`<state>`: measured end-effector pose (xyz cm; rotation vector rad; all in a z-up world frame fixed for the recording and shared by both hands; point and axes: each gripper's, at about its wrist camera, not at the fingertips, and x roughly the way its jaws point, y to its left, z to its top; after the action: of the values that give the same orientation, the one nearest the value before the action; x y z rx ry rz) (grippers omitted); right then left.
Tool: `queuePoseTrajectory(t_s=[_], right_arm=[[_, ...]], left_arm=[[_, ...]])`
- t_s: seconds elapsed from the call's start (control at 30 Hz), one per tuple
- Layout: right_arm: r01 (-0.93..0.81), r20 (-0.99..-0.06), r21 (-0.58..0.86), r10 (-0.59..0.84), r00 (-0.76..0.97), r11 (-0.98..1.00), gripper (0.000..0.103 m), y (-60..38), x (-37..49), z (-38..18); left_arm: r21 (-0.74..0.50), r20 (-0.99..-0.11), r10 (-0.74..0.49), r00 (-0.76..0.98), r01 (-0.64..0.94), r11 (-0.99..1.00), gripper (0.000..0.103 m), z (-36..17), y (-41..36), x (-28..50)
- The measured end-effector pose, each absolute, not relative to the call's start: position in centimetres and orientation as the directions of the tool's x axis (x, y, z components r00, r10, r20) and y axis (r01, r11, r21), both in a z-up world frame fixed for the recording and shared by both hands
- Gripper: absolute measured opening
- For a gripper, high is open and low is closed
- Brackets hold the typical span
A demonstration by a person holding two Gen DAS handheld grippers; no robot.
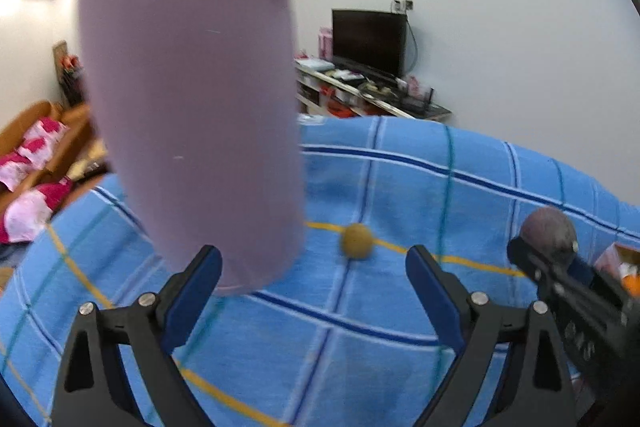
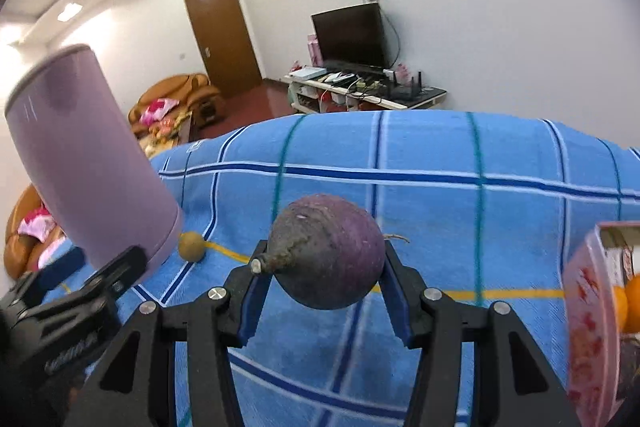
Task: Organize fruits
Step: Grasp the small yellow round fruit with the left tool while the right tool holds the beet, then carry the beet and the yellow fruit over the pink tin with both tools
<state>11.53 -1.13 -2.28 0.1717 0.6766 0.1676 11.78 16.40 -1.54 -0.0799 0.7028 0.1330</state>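
I've got the right hand-held gripper (image 2: 322, 281) closed on a purple round fruit (image 2: 326, 251), pads pressed against its two flanks, the whole thing lifted clear above the blue checked cloth (image 2: 440, 155) that covers the surface. The stubby stem end points toward the left pad, a thin dry tail sticks out toward the right. The skin looks dull, a bit dusty, not glossy, so I judge it grips well and won't slide. It fills the jaws wide, so I reckon it's dense and fairly heavy; firm too, since the pads make no visible dent. The widest part is where I'd hold it, and that's where the pads sit now.

Over on the left, the left hand-held gripper (image 1: 314, 275) is spread wide with nothing between the pads. A lilac cylinder container (image 1: 192, 99) stands tilted just in front of its left finger, blurred; I can't tell whether the finger touches it. It looks smooth and rigid, probably light and easy to tip, so I'd take it low around the wall.

A small yellow-brown fruit (image 1: 357, 241) lies on the cloth on a yellow stripe, just beside the container's base in the right view. Small, round, likely to roll: I'd close on it gently from both sides.

At the far right edge, a pink patterned box (image 2: 588, 315) holds orange fruit (image 2: 630, 303). I'd guess that's where this purple one is headed.
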Motion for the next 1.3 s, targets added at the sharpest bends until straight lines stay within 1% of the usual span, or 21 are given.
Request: queuePoseTrajectory(t_s=[0.03, 0.07, 0.13, 0.23, 0.33, 0.4, 0.43, 0.47, 0.5, 0.6, 0.7, 0.77, 0.9, 0.97, 1.17, 1.3], right_arm=[[-0.093, -0.603, 0.223, 0.212, 0.769, 0.970, 0.054, -1.5, 11.2, -2.2], [-0.087, -0.602, 0.232, 0.214, 0.770, 0.969, 0.054, -1.8, 11.1, -2.3], [-0.071, -0.603, 0.255, 0.216, 0.768, 0.964, 0.054, -2.8, 11.8, -2.3], [-0.067, -0.615, 0.281, 0.234, 0.753, 0.957, 0.054, -3.2, 12.0, -2.5], [-0.075, -0.617, 0.284, 0.242, 0.748, 0.956, 0.054, -3.1, 12.0, -2.6], [-0.082, -0.618, 0.276, 0.242, 0.748, 0.958, 0.054, -2.9, 12.0, -2.7], [-0.089, -0.618, 0.268, 0.242, 0.748, 0.959, 0.054, -2.7, 12.0, -2.6], [-0.093, -0.618, 0.263, 0.241, 0.748, 0.960, 0.054, -2.6, 11.9, -2.6], [-0.096, -0.617, 0.260, 0.242, 0.749, 0.961, 0.054, -2.5, 11.9, -2.6], [-0.099, -0.621, 0.251, 0.239, 0.746, 0.963, 0.054, -2.1, 12.1, -2.7], [-0.097, -0.624, 0.245, 0.234, 0.746, 0.965, 0.054, -1.9, 12.3, -2.8], [-0.096, -0.622, 0.236, 0.227, 0.750, 0.967, 0.054, -1.7, 12.1, -2.7], [-0.099, -0.611, 0.206, 0.207, 0.764, 0.973, 0.054, -1.4, 11.7, -2.5], [-0.102, -0.605, 0.183, 0.194, 0.772, 0.978, 0.054, -1.0, 11.5, -2.3], [-0.107, -0.565, 0.142, 0.169, 0.807, 0.984, 0.054, -0.7, 10.5, -1.6], [-0.095, -0.545, 0.112, 0.141, 0.826, 0.989, 0.054, -0.7, 9.7, -1.3]], left_arm=[[-0.021, -0.657, 0.096, 0.748, -0.145, 0.989, 0.089, -1.7, 15.9, 12.5], [0.016, -0.656, 0.125, 0.745, -0.152, 0.988, 0.085, -1.9, 15.0, 13.1], [0.068, -0.653, 0.150, 0.742, -0.140, 0.988, 0.085, -2.1, 13.8, 14.2], [0.095, -0.661, 0.170, 0.731, -0.144, 0.985, 0.085, -2.6, 12.8, 15.7], [0.094, -0.682, 0.179, 0.709, -0.157, 0.983, 0.080, -3.3, 12.4, 17.2], [0.090, -0.706, 0.176, 0.686, -0.160, 0.983, 0.073, -3.9, 12.5, 17.9], [0.085, -0.727, 0.167, 0.666, -0.154, 0.984, 0.066, -4.4, 12.5, 18.3], [0.073, -0.751, 0.151, 0.643, -0.147, 0.986, 0.058, -4.8, 12.6, 18.7], [0.051, -0.771, 0.132, 0.623, -0.146, 0.988, 0.054, -5.2, 12.9, 19.1], [-0.012, -0.788, 0.087, 0.610, -0.156, 0.988, 0.054, -5.5, 13.7, 19.5], [-0.024, -0.785, 0.074, 0.615, -0.149, 0.989, 0.047, -5.4, 13.7, 19.5], [-0.031, -0.781, 0.067, 0.620, -0.147, 0.989, 0.029, -5.2, 13.9, 19.3], [-0.051, -0.770, 0.049, 0.636, -0.137, 0.989, 0.027, -4.9, 14.3, 18.7], [-0.046, -0.746, 0.053, 0.664, -0.131, 0.990, 0.027, -4.3, 14.0, 17.9], [-0.015, -0.608, 0.128, 0.784, -0.172, 0.985, 0.027, -2.0, 13.9, 13.5], [0.007, -0.559, 0.169, 0.812, -0.199, 0.980, 0.027, -1.3, 14.1, 11.2]])
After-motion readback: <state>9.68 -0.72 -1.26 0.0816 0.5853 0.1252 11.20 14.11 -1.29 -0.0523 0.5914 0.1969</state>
